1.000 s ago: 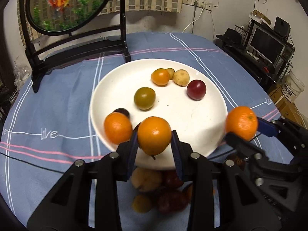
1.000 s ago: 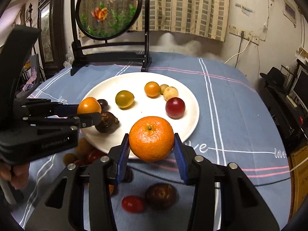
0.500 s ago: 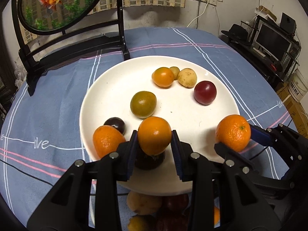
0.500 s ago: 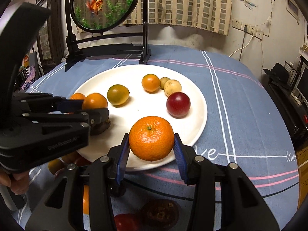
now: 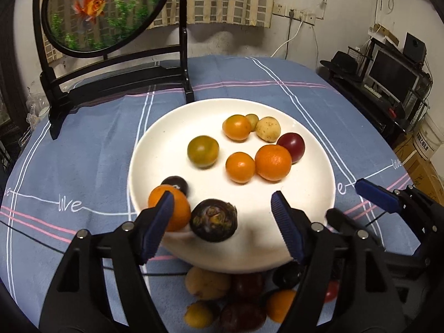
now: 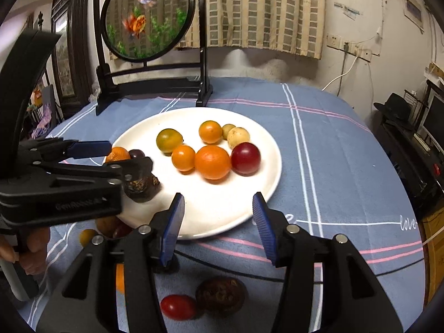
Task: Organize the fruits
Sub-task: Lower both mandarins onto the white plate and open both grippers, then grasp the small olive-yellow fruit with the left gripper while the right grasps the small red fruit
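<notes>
We see the plate (image 5: 310,144) holding oranges, a plum (image 6: 246,158) and small fruits. Left gripper (image 5: 222,222) and right gripper (image 6: 216,216) are opening, nothing between their jaws.

Fruits (image 5: 272,162) on plate (image 5: 155,144), others (image 6: 177,306) before it

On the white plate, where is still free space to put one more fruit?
Bare patches: the near right of the plate, in front of the big orange, and the far left rim beyond the green fruit. Crowded: the middle-to-far-right cluster and the near left edge.
</notes>
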Demonstrator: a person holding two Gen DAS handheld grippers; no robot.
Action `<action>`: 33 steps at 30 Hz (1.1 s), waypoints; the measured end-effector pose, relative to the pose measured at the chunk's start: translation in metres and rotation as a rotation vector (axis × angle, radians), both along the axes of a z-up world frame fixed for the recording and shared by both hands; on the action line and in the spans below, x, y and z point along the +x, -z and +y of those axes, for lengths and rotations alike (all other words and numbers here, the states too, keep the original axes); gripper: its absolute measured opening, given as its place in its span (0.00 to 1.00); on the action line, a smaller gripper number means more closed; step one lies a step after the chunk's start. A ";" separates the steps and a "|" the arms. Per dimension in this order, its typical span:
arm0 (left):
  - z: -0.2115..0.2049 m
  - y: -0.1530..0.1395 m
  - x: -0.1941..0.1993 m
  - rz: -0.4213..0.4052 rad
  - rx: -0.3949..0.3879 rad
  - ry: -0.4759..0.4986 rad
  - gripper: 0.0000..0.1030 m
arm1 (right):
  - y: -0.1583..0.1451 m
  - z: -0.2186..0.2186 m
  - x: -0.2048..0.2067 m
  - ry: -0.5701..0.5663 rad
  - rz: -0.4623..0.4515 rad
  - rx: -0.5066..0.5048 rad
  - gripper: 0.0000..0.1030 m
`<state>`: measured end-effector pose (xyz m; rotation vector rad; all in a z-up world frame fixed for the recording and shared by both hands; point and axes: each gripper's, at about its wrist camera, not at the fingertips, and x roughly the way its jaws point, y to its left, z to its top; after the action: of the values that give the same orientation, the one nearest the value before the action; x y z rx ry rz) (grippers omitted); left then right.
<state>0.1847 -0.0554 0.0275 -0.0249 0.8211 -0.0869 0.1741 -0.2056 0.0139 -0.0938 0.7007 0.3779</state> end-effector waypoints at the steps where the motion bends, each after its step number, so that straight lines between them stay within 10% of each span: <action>1: 0.001 -0.001 -0.003 -0.002 -0.004 -0.001 0.73 | 0.000 -0.002 -0.002 0.002 0.003 0.007 0.51; 33: 0.043 0.053 -0.106 0.086 0.081 0.055 0.82 | 0.026 -0.033 -0.078 0.031 0.069 0.102 0.60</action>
<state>0.0784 -0.0123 -0.0255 0.0708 0.9112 -0.1050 0.0957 -0.2388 -0.0125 0.0271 0.7487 0.3881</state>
